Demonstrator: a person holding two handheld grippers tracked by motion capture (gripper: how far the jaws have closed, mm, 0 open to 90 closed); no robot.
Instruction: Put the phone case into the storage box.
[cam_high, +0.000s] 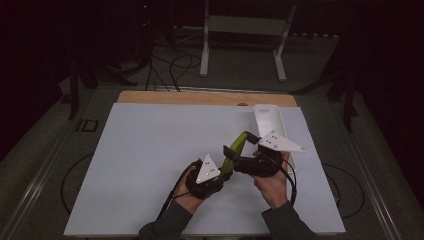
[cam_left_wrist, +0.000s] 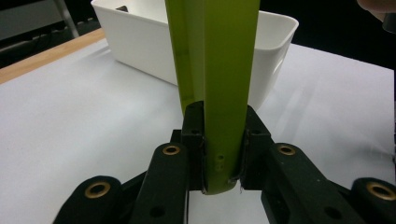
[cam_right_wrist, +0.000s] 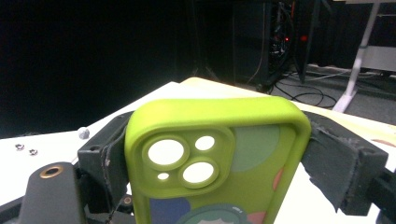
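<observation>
A lime-green phone case (cam_high: 242, 137) hangs above the white table mat, held between both grippers. My left gripper (cam_high: 226, 167) is shut on the case's lower end; in the left gripper view the case (cam_left_wrist: 219, 93) stands edge-on, pinched between the two black pads (cam_left_wrist: 194, 135). My right gripper (cam_high: 239, 152) grips the case across its width. The right gripper view shows the back of the case (cam_right_wrist: 261, 154) with its camera cut-outs (cam_right_wrist: 182, 161), and my right gripper (cam_right_wrist: 219, 156) has a pad pressed on each long side.
A white oblong bin (cam_high: 270, 120) sits on the mat at the back right, just behind the grippers, and shows close behind the case as the bin (cam_left_wrist: 140, 42). The mat (cam_high: 150, 165) covers a wooden table. A white stand and cables lie on the floor beyond.
</observation>
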